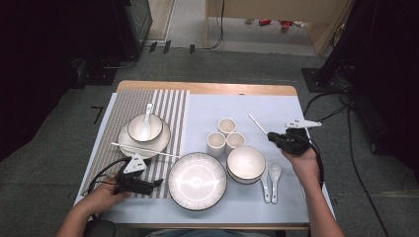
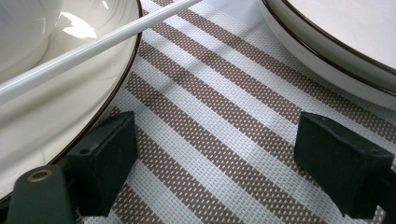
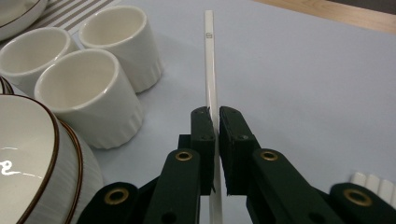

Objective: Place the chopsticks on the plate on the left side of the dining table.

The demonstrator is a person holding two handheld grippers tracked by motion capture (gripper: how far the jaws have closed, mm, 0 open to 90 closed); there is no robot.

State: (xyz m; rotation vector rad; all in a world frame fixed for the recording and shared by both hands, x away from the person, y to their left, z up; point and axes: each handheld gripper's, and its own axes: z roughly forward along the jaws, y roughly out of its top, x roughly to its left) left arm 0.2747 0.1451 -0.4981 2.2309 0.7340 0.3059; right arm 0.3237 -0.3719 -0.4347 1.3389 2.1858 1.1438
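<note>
1. The left gripper [image 1: 157, 182] lies near the table's [image 1: 276, 90] front-left corner on the striped placemat [image 1: 174, 106], its jaws wide apart with nothing between them.
2. One white chopstick [image 1: 144, 149] rests across the front rim of the small plate [image 1: 128, 140], its long axis running left to right along the table.
3. That plate carries one bowl [image 1: 156, 129] holding one spoon [image 1: 146, 123].
4. One large plate [image 1: 197, 180] sits near the front edge, at its middle.
5. Three ribbed cups [image 1: 227, 125] cluster mid-table, behind one more bowl [image 1: 246, 163].
6. Two spoons [image 1: 274, 172] lie side by side, just right of that bowl.
7. The right gripper [image 3: 215, 122], toward the table's right edge, is clamped on a second chopstick [image 3: 209, 60]; its free end points toward the far-left, away from the jaws.
</note>
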